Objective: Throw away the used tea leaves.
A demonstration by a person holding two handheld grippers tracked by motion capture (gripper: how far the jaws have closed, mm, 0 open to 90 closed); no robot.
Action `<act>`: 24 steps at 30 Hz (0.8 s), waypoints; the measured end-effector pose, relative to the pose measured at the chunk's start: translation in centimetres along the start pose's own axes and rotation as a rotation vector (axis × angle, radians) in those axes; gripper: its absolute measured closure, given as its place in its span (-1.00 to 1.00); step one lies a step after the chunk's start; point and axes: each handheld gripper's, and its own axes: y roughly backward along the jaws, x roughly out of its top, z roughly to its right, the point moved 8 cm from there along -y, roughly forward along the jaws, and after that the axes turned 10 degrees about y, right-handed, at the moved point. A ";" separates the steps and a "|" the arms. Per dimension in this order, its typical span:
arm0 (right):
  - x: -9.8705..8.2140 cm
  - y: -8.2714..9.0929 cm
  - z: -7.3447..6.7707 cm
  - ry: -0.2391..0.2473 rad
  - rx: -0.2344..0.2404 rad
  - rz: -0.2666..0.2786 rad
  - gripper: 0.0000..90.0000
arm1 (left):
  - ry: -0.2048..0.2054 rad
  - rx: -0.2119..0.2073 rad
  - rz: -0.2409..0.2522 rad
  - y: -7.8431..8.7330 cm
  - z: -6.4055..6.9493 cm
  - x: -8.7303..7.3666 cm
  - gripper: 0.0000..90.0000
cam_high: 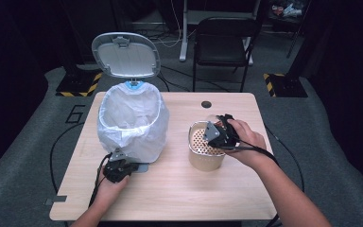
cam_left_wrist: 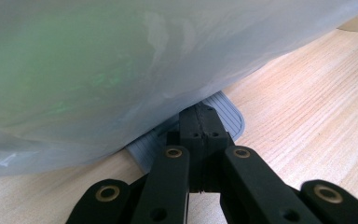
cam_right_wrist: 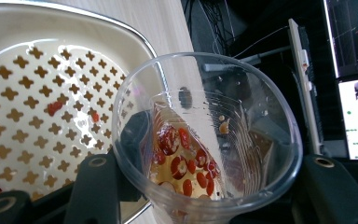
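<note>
Two grippers are in your hands, and each is busy. Nearest you, your left gripper (cam_high: 119, 166) has its jaws pressed fully together, their tips down on the grey pedal (cam_left_wrist: 223, 112) at the foot of the bin (cam_high: 131, 118); the bin's lid (cam_high: 125, 55) stands raised behind it. The left gripper view puts the ribbed pedal and the sagging white liner (cam_left_wrist: 98, 70) right before the jaw tips, whereas the high view hides that contact under the gripper's body.

Farther out, your right gripper (cam_high: 220, 132) clamps a clear plastic cup (cam_right_wrist: 207, 140), tilted above the perforated strainer (cam_high: 207, 150) on the wooden table (cam_high: 179, 189). The cup is probably thin and light, and its walls likely flex and may crack under hard pressure, so hold it around the mid-wall, gently. Wet sides could make it slippery.

The right gripper view looks down into the cup: red berries (cam_right_wrist: 186, 163) and a little amber liquid collect at the low side, and a few berries already lie on the strainer's cross-shaped holes. From the high view those contents are too small to make out.
</note>
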 end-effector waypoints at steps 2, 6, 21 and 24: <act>0.1 0.0 0.0 0.025 0.002 0.002 -0.01 | 0.001 0.000 0.001 0.0 0.0 0.0 1.00; 0.1 0.0 -0.4 0.019 -0.006 -0.005 -0.01 | 0.000 -0.002 -0.001 0.0 0.0 0.0 1.00; 0.3 0.3 -0.6 0.073 -0.097 0.008 0.00 | 0.000 -0.001 0.000 0.0 0.0 0.0 1.00; 0.2 0.4 -0.7 0.073 -0.116 0.006 0.00 | 0.000 0.000 0.000 0.0 0.0 0.0 1.00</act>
